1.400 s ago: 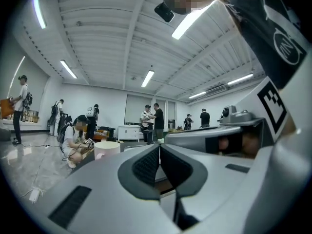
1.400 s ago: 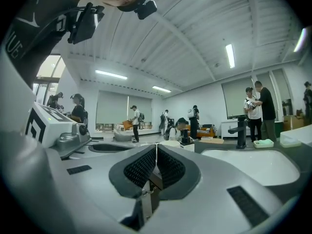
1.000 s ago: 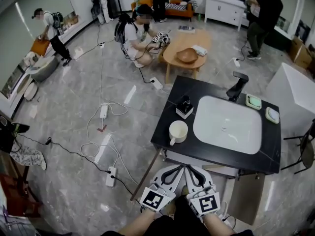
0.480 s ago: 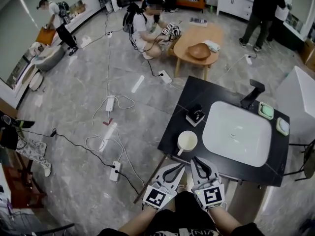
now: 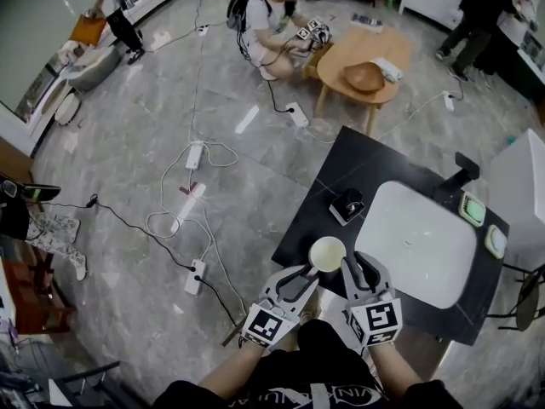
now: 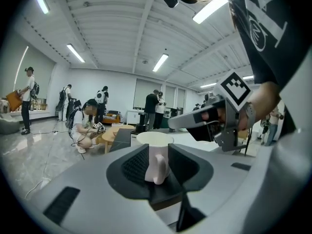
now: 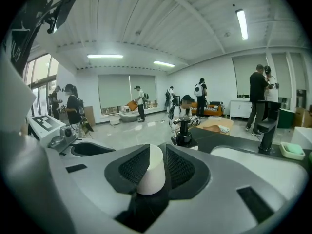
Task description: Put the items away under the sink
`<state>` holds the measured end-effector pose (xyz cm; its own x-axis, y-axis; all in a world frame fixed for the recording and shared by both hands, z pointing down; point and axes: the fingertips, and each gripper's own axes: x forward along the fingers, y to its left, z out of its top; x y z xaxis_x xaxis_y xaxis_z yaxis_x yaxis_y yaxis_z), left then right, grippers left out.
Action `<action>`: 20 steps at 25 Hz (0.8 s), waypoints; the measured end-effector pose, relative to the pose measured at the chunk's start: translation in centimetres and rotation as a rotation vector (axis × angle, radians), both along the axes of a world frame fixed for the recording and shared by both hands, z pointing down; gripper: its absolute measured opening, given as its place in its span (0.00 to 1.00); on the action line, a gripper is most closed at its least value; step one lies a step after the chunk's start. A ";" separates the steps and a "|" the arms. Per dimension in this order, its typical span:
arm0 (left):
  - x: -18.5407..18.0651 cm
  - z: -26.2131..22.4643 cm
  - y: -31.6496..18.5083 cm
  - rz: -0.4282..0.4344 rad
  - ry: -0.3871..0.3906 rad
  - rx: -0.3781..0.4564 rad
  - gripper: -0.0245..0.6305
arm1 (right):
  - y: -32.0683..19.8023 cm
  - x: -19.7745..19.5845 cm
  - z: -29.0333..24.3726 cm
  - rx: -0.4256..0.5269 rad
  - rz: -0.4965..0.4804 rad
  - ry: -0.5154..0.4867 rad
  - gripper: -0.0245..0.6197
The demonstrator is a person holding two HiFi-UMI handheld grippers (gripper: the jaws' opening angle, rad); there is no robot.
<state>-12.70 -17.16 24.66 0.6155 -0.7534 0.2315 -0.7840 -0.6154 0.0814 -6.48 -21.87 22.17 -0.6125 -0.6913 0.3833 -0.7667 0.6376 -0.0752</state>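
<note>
left gripper (image 5: 303,274) and right gripper (image 5: 357,266) sit side by side at the near edge of the black counter (image 5: 358,156). both aim at the white mug (image 5: 328,254), which stands there just left of the sink basin (image 5: 417,245). the left fingers (image 6: 134,165) have just been opening and stand slightly spread, with the mug's handle showing in the gap. the right fingers (image 7: 183,167) have also just been opening, their narrower gap framing the mug's side. neither pair pinches it. behind the mug sits a small black object on a white base (image 5: 347,204), and farther back the faucet (image 5: 461,171).
</note>
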 end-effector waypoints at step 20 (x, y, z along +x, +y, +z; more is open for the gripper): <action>0.4 2.5 -1.2 -0.005 -0.029 -0.044 0.20 | -3.8 -3.4 5.4 -0.294 -0.119 0.101 0.22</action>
